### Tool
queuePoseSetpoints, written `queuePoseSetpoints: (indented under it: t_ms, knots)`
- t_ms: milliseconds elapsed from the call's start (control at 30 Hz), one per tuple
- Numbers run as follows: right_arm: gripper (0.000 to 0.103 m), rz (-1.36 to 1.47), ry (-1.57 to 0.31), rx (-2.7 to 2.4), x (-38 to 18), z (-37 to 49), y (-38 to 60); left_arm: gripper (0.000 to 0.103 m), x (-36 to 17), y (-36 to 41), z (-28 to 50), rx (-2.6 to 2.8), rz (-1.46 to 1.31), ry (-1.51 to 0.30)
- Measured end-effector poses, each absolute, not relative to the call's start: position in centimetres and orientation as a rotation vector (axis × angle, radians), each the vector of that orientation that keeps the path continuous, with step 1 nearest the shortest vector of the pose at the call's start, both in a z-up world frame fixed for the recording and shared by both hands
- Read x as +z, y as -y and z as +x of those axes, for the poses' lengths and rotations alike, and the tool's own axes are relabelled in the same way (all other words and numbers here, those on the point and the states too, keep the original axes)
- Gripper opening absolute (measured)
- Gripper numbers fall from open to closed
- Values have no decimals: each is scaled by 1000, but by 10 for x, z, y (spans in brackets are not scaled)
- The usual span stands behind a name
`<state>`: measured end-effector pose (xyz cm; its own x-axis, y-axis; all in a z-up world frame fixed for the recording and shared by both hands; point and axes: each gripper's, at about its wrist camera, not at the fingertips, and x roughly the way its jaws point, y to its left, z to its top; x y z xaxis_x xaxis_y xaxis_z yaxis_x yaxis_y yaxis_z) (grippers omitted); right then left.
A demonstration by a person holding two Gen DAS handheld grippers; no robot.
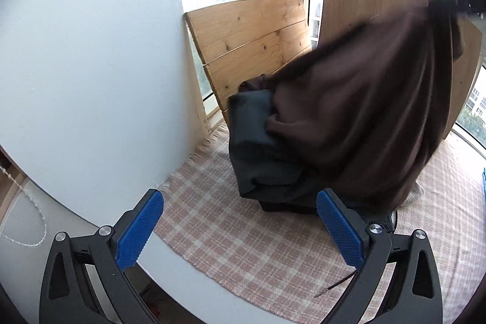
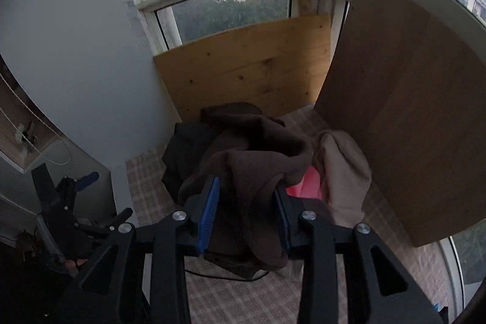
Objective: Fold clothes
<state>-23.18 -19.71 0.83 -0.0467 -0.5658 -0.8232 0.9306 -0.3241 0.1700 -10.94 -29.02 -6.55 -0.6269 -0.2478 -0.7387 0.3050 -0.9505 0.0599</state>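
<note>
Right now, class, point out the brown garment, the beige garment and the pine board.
brown garment (image 2: pixel 252 172): right wrist view, bunched middle.
beige garment (image 2: pixel 343 169): right wrist view, upper fold.
pine board (image 1: pixel 255 32): left wrist view, centre plank.

Right tool (image 2: pixel 247 214) partly parted around brown garment (image 2: pixel 258 169) on checked surface (image 2: pixel 145 190), beige cloth (image 2: pixel 343 172) at three o'clock.

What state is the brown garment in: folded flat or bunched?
Bunched, not folded. The brown garment hangs in loose creases between the right claw pads, draping onto the dark clothes on the checked cloth.
</note>
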Motion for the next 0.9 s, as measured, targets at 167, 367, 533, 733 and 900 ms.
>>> queuePoseSetpoints:
  t_ms: [167, 367, 533, 733, 900]
  knots:
    - [34, 1064, -130, -1643, -4, -250, 110, 102, -64, 276, -123, -2641, 1179, -20]
    - [53, 1056, -74, -1768, 1, -250, 45, 102, -48, 229, -157, -2886, 1206, 251]
    - [54, 1157, -52, -1847, -55, -249, 3, 102, -27, 192, -190, -2980, 1114, 554]
    - [54, 1362, 135, -1816, -144, -254, -23, 102, -17, 146, -247, -3070, 1087, 1135]
    - [54, 1403, 182, -1811, -170, -256, -32, 102, -35, 105, -287, -3058, 1311, 1472]
